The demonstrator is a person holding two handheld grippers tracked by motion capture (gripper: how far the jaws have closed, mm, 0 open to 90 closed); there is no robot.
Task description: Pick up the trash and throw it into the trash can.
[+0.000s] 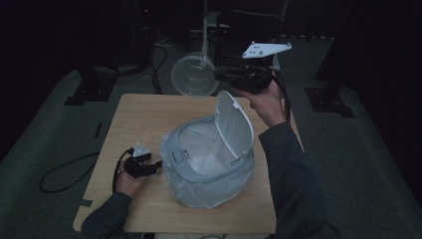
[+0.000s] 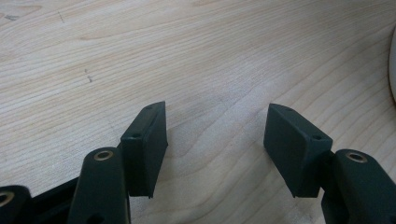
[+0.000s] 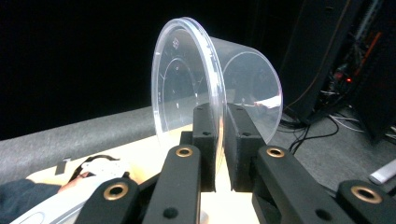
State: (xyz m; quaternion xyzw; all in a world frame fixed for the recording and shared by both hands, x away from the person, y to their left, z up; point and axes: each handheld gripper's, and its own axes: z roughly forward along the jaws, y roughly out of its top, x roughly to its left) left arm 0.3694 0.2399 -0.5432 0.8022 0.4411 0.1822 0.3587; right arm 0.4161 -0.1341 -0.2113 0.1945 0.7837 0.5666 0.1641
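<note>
container (image 3: 243, 88): clear glossy plastic, smooth
table (image 2: 196, 56): pale wood, matt, grained
bin (image 1: 199, 172): grey plastic, matt
liner (image 1: 174, 179): thin translucent plastic film
jaws: black matt plastic

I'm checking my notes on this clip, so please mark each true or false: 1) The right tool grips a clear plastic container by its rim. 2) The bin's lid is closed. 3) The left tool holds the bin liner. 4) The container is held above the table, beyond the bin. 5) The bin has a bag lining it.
1) True: the right tool is clamped on the clear container at its rim.
2) False: the bin has its lid standing open.
3) False: the left tool is open, with nothing between its pads, over the table.
4) True.
5) True: a bag lines it.
</note>
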